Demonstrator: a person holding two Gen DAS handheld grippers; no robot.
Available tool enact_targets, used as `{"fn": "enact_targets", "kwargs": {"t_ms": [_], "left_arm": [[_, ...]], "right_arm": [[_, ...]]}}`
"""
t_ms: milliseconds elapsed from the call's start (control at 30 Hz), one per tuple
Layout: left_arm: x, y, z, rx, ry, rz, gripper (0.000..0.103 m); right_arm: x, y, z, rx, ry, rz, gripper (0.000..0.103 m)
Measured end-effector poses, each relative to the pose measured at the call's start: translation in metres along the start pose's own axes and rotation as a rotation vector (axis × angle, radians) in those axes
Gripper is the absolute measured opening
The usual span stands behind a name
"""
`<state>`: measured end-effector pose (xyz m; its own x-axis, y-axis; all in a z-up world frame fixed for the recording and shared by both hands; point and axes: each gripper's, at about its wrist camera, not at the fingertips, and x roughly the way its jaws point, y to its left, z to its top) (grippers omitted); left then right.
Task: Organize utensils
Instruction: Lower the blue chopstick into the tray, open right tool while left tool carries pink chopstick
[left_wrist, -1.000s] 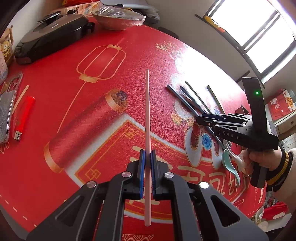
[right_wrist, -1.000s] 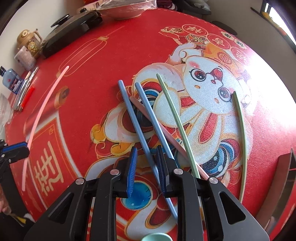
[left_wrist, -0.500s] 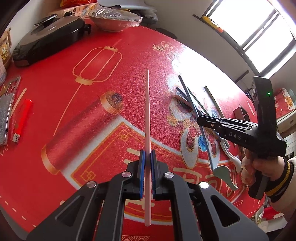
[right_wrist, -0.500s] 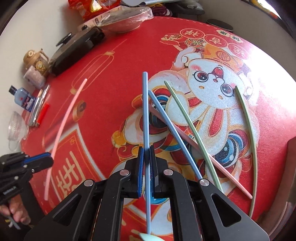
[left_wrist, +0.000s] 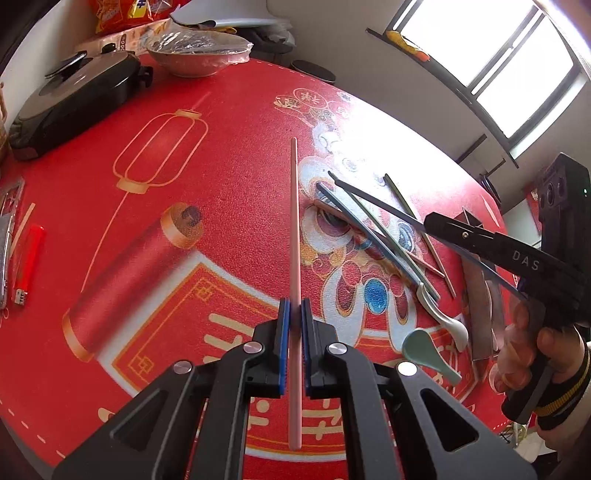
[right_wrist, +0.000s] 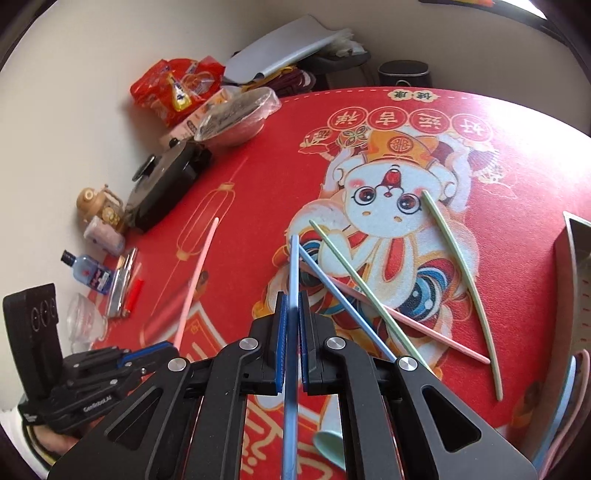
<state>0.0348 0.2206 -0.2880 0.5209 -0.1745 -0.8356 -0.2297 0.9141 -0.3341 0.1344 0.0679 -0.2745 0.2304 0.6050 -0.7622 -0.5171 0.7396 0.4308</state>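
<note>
1. Left wrist view showed my left claw (left_wrist: 293, 325) clamped tight on the pink chopstick (left_wrist: 294, 229), gripped low on the shaft so most of its length stuck out ahead over the red surface (left_wrist: 110, 258). I judged that long overhang the first hazard: any knock of the tip against the surface could have pivoted the stick between the pads or pulled it out.

2. Nearer the middle, the loose pile lay crossed on the rabbit print: a second blue chopstick (right_wrist: 343, 299), another pink chopstick (right_wrist: 413, 325) under it and two green chopsticks (right_wrist: 373, 299). I thought a low sweep by either held stick could have scattered them or sent one rolling off the edge.

3. On the right, my right claw (right_wrist: 291, 332) was squeezed shut on the blue chopstick (right_wrist: 291, 280), held clear of the surface with its tail end reaching back past the pads. The two spoons (left_wrist: 432, 350) lay just beneath that tail, so I feared a dip of the wrist would have clipped them.

4. With both sticks up and pointing toward each other's side, I reckoned they could have crossed and levered one another loose.
</note>
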Motion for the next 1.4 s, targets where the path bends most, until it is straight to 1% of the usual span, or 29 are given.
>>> {"fn": "enact_targets", "kwargs": {"t_ms": [167,400,567,733,833,933,1033,1133,1400], "left_arm": [[0.006,-0.021,0.002,0.024,0.005,-0.013,0.006],[0.014,-0.054,0.003,0.068,0.012,-0.034,0.006],[0.019,-0.074,0.003,0.089,0.017,-0.046,0.006],[0.021,-0.088,0.004,0.103,0.021,-0.054,0.006],[0.023,-0.094,0.003,0.105,0.025,-0.054,0.006],[0.024,-0.1,0.003,0.105,0.028,-0.055,0.006],[0.025,-0.105,0.003,0.11,0.03,-0.053,0.006],[0.024,-0.109,0.001,0.113,0.031,-0.051,0.006],[0.02,-0.114,-0.002,0.111,0.029,-0.035,0.006]], "right_arm": [[-0.026,-0.034,-0.011,0.064,-0.033,-0.019,0.006],[-0.084,-0.084,-0.017,0.169,-0.148,-0.043,0.006],[-0.121,-0.129,-0.022,0.24,-0.203,-0.111,0.006],[-0.141,-0.169,-0.034,0.307,-0.225,-0.179,0.006],[-0.143,-0.186,-0.043,0.338,-0.213,-0.205,0.006],[-0.134,-0.196,-0.049,0.361,-0.188,-0.223,0.006],[-0.122,-0.198,-0.053,0.347,-0.161,-0.289,0.006],[-0.108,-0.199,-0.054,0.336,-0.136,-0.283,0.006],[-0.082,-0.203,-0.059,0.374,-0.084,-0.248,0.006]]}}
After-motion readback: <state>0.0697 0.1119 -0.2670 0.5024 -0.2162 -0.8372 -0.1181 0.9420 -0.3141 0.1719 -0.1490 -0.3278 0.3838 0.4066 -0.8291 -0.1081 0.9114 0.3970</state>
